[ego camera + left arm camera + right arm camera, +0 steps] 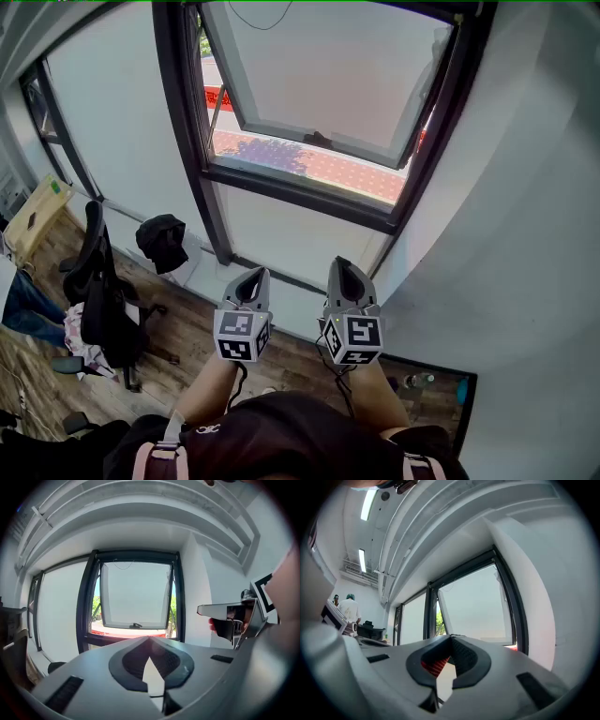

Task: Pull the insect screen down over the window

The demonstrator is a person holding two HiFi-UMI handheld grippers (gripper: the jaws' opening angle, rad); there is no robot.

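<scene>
The dark-framed window (300,195) stands ahead with its sash (328,75) tilted outward; a black handle (317,139) sits on the sash's lower rail. A thin cord (255,21) hangs in a loop at the top of the opening; no screen is drawn over the glass. My left gripper (251,275) and right gripper (343,265) are held side by side below the sill, both pointing at the window, both shut with nothing between the jaws. The left gripper view shows the window (136,597) over shut tips (149,639), with the right gripper (225,611) alongside. The right gripper view shows shut tips (451,638).
A black office chair (103,300) and a dark bundle (161,239) stand at the left on the wooden floor. A light wooden desk (37,211) is at the far left. A bottle (419,380) lies at the lower right. A white wall (525,234) flanks the window's right. A person (348,606) stands far off.
</scene>
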